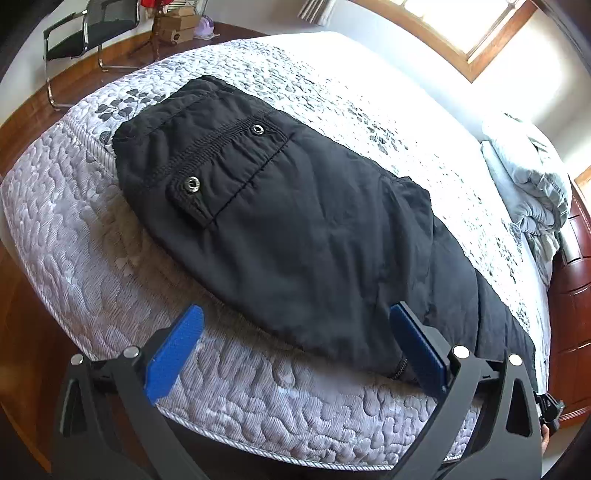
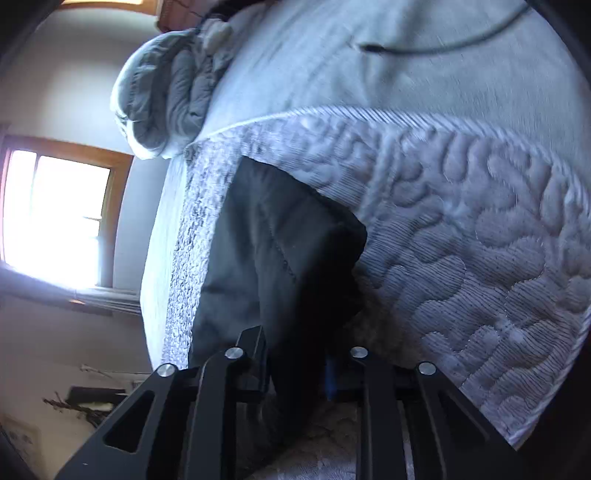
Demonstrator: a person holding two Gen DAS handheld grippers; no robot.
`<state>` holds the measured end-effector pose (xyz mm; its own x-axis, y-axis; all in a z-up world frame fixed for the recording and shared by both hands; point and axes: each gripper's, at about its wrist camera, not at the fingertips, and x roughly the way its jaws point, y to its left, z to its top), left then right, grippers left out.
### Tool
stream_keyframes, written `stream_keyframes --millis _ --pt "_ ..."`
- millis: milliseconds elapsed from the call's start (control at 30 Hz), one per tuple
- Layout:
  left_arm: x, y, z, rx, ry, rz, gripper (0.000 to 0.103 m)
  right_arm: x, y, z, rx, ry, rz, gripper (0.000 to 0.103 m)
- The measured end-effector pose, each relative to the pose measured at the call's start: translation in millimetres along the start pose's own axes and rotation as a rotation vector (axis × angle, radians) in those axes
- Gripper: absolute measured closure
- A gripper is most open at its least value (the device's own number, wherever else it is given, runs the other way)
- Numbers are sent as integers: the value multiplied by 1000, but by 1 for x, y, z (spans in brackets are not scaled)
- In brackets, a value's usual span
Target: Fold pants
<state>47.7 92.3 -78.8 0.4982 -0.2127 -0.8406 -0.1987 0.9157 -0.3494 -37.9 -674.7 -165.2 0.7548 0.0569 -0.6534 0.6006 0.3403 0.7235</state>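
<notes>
Left tool (image 1: 295,336): blue-padded fingers (image 1: 173,354) spread wide apart, gripping nothing; the near hem of the pants lies between them, and the right-hand pad sits just at the cloth's edge.
Right tool (image 2: 295,365): fingers drawn close together and clamped on a fold of the black cloth, which runs straight out from between them; a sliver of blue pad shows beside the fabric.
Pants (image 1: 280,221): black, lying on the mattress near its corner, doubled over on themselves; a flap pocket with two metal snaps (image 1: 192,184) faces up, and a lower layer runs out to the right along the bed's edge.
Mattress (image 1: 74,240): grey quilted cover with a pebbled pattern, leaf print on top.
Duvet (image 1: 528,177): pale, bundled at the far end of the bed, well apart from the pants.
Room: black chair (image 1: 88,29) on the wooden floor, wood-framed window (image 2: 55,218) bright with daylight.
</notes>
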Motion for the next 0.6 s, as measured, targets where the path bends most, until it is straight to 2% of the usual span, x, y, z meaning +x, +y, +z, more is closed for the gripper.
stream_keyframes --millis 100,267,433,600 --pt "-3 2 -4 -2 -10 -5 3 -15 40 -9 -132 -49 -13 85" --pt "-7 13 -9 -27 -21 -16 3 -33 130 -39 -452 -94 -51 85" --pt "-8 29 -15 -71 -19 -24 3 -31 202 -83 -656 -49 17 85" --pt "-15 43 -18 -109 -35 -33 3 -15 255 -140 -842 32 56 85"
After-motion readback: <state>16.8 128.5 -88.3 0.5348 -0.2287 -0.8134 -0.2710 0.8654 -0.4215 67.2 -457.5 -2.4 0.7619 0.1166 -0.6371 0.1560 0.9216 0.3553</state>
